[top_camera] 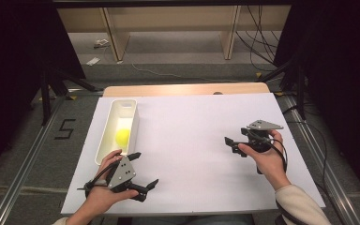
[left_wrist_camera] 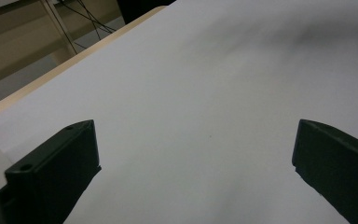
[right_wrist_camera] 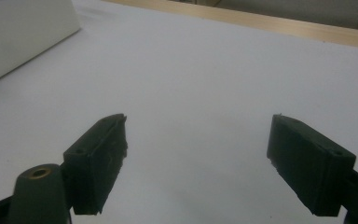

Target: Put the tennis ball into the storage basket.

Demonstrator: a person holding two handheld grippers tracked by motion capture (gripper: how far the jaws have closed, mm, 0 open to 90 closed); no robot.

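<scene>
A white sheet (top_camera: 192, 140) covers most of the surface (top_camera: 183, 89), whose bare wooden edge shows along the far side. Beyond it, pale wooden shelf legs (top_camera: 115, 37) stand on a grey floor (top_camera: 178, 51), with cables (top_camera: 258, 37) trailing at the far right. A number five (top_camera: 64, 129) is taped on the floor at the left.
</scene>
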